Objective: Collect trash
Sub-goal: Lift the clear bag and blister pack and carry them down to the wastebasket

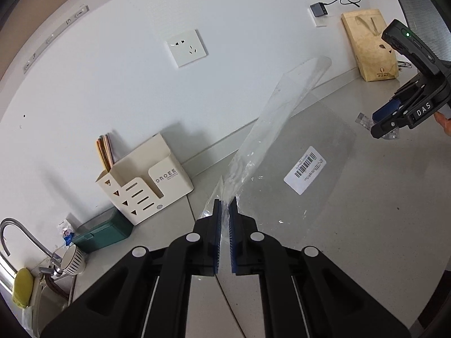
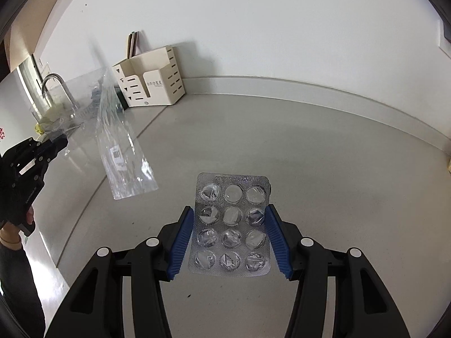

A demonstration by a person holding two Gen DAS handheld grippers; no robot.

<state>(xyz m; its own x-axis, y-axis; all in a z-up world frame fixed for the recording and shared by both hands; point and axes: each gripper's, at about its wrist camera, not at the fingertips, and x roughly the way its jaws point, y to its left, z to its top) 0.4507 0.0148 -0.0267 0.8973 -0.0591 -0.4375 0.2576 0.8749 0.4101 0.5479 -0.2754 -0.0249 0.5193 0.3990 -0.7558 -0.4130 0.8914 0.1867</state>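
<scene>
My left gripper [image 1: 225, 207] is shut on the edge of a clear plastic bag [image 1: 296, 140] with a white barcode label [image 1: 305, 169], and holds it up above the counter. The bag also shows in the right wrist view [image 2: 121, 152], hanging open from the left gripper [image 2: 60, 142]. My right gripper [image 2: 229, 214] is shut on an empty silver blister pack [image 2: 231, 224], held flat between the blue pads above the grey counter. In the left wrist view the right gripper [image 1: 394, 115] is at the far right with the blister pack [image 1: 363, 119] showing edge-on.
A cream DROEE organiser box [image 1: 146, 181] stands against the white wall, with a green box [image 1: 104, 231] beside it. A tap [image 1: 11, 233], cup [image 1: 73, 259] and yellow sponge [image 1: 22, 287] are at the sink on the left. A brown paper bag [image 1: 369, 45] stands at the back right.
</scene>
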